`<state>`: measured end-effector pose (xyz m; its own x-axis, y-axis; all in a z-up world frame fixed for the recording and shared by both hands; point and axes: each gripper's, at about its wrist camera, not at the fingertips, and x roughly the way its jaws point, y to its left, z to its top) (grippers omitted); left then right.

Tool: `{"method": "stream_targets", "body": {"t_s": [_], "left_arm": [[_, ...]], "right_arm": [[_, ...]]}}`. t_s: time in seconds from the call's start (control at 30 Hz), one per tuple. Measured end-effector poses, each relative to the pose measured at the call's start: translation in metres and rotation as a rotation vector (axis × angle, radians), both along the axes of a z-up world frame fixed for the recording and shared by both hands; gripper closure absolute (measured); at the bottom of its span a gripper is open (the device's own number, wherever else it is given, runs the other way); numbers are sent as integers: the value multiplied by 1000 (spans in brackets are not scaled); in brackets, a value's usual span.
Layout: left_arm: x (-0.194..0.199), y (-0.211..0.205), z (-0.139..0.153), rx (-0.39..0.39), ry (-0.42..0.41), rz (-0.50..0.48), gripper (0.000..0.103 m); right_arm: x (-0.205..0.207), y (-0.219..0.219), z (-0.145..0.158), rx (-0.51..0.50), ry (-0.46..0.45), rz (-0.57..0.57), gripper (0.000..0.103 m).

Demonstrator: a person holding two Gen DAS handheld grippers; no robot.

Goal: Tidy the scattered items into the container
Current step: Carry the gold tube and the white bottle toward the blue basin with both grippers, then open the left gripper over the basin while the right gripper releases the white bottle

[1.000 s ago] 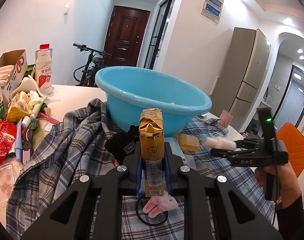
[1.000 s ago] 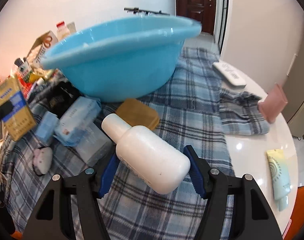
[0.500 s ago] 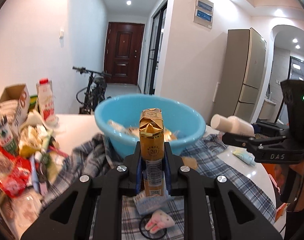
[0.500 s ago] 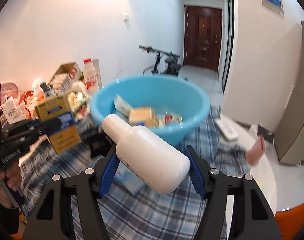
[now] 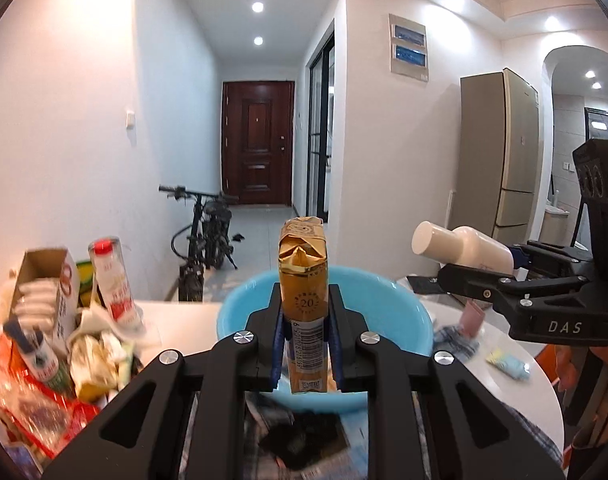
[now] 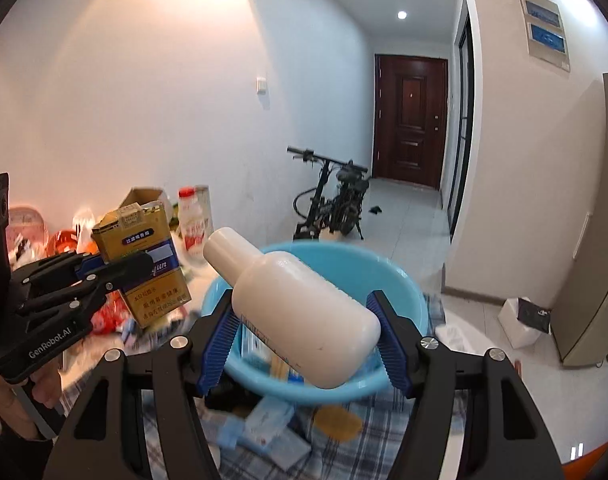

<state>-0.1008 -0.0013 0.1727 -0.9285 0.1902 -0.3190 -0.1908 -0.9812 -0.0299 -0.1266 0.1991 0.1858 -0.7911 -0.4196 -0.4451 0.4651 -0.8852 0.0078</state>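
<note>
My left gripper [image 5: 304,340] is shut on a gold cigarette pack [image 5: 304,280], held upright in the air in front of the light blue basin [image 5: 384,312]. In the right wrist view the same gold pack [image 6: 144,264] shows at the left, clamped in the left gripper [image 6: 116,264]. My right gripper [image 6: 304,332] is shut on a white bottle [image 6: 300,312], lying tilted with its cap up-left, above the basin [image 6: 404,296], which holds several small packets. From the left wrist view the white bottle [image 5: 464,248] and right gripper [image 5: 480,268] hang at the right.
A heap of snacks, a carton box [image 5: 48,292] and a red-capped drink bottle [image 5: 112,280] crowd the table's left. Plaid cloth [image 6: 384,440] with packets and a brown disc [image 6: 338,420] lies under the basin. A bicycle [image 6: 336,200] stands in the hallway beyond.
Both grippers have risen with their loads, from beside the basin's wall to above its rim. The views have tipped up, showing more of the hallway and ceiling.
</note>
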Motion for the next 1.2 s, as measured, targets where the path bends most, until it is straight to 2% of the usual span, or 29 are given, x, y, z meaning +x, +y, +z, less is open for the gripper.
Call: {"method": "stream_targets", "body": {"t_s": [0.23, 0.33, 0.43, 0.6, 0.67, 0.8, 1.2], "left_arm": [[-29, 2, 16, -28, 50, 13, 86], [-43, 3, 17, -35, 65, 12, 86], [-59, 3, 11, -40, 57, 23, 86], [-85, 2, -11, -52, -7, 36, 86], [-89, 0, -15, -32, -19, 26, 86], [-92, 1, -21, -48, -39, 42, 86], [-104, 9, -28, -70, -59, 37, 86]], "right_arm": [[-20, -14, 30, -44, 57, -21, 36], [-29, -19, 31, -61, 68, -25, 36], [-42, -26, 22, -65, 59, -38, 36], [-70, -32, -6, -67, 5, -48, 36], [-79, -33, -13, -49, -15, -55, 36], [-80, -34, -25, -19, -38, -64, 36], [-85, -26, -26, -20, -53, -73, 36]]}}
